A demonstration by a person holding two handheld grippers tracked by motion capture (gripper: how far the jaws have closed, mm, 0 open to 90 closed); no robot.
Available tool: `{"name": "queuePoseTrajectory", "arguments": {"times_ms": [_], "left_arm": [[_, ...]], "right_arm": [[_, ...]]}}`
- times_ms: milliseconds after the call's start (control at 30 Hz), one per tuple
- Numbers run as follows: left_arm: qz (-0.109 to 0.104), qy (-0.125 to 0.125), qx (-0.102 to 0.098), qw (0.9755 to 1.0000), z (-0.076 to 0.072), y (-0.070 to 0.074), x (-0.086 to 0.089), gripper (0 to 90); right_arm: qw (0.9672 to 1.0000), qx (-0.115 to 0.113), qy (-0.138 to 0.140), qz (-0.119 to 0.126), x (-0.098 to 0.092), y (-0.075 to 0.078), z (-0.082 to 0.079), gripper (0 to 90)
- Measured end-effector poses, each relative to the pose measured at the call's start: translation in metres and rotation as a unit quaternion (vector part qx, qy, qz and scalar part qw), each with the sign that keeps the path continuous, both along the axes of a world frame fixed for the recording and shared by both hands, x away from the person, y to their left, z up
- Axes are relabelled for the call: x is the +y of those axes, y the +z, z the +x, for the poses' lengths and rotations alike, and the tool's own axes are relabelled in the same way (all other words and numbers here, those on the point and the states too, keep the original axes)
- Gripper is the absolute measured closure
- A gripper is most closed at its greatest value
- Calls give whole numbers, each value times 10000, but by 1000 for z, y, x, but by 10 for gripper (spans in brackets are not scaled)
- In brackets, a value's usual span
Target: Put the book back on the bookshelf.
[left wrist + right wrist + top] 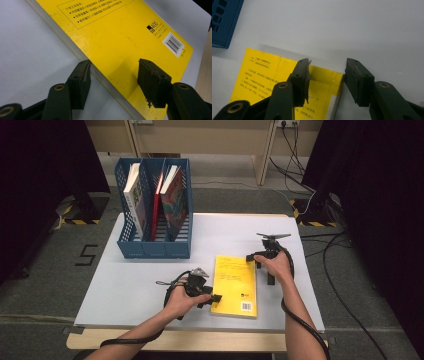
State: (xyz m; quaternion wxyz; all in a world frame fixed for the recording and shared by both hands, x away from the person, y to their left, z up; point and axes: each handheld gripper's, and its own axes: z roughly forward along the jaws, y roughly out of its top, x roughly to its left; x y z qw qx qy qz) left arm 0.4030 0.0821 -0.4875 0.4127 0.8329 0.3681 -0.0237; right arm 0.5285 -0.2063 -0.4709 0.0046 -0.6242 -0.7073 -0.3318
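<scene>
I have the yellow book [234, 285] lying flat, back cover up, on the desk [140, 280], in front of and to the right of the blue file rack [154, 215]. My left claw [113, 75] is spread, straddling the book's page edge near the barcode corner, one jaw apparently just touching it. My right claw [327, 80] is spread across the book's far corner, not pinching.

Rack [131, 248]: blue, three slots, upper left of the high view.
Books [136, 195]: upright in the rack.
Cables [300, 157]: floor, upper right.
</scene>
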Motion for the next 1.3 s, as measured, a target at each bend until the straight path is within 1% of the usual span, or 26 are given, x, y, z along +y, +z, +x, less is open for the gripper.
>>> {"name": "queuePoseTrajectory", "arguments": {"times_ms": [33,67,167,200,400,533,600,633,667,733,833,933,1000,1100,1200,1233,1300], "left_arm": [[-10,4,1,10000,0,0,0,435],[-19,1,-6,10000,0,0,0,436],[-44,34,-17,10000,0,-1,1,442],[-47,42,-27,10000,-1,-1,1,446],[-37,78,-21,10000,-1,-1,0,449],[-4,59,-11,10000,-1,0,0,449],[11,36,3,10000,0,0,0,449],[19,20,2,10000,0,1,0,449],[15,9,5,10000,1,1,0,449],[12,1,8,10000,1,1,1,449],[33,-3,9,10000,1,1,0,450],[23,-4,7,10000,1,1,0,450],[17,-3,7,10000,1,1,1,450],[23,-2,8,10000,1,1,0,450],[15,-5,6,10000,1,1,1,449],[9,-1,5,10000,1,0,1,449],[6,1,6,10000,1,0,1,449]], "right_arm": [[10000,36,-55,38,0,0,-1,555],[10000,15,-41,31,0,0,-1,557],[10000,45,-74,30,0,0,-1,560],[10000,33,-41,-8,0,0,0,560],[9995,252,-181,-63,4,3,3,555],[9991,398,-145,-15,2,4,7,543],[9992,406,-48,-12,2,4,9,523],[9990,448,-30,-14,2,5,9,520],[9991,416,46,-43,2,4,10,520],[9990,431,123,-31,1,4,11,515],[9989,446,114,34,0,4,11,513],[9991,429,66,-20,1,5,11,537],[9990,444,-58,71,0,4,11,552],[9989,436,-144,137,-2,4,12,562],[9994,291,-135,92,-1,3,11,563],[9992,342,-153,112,0,3,11,567],[9991,353,-149,182,-2,2,12,567]]}}
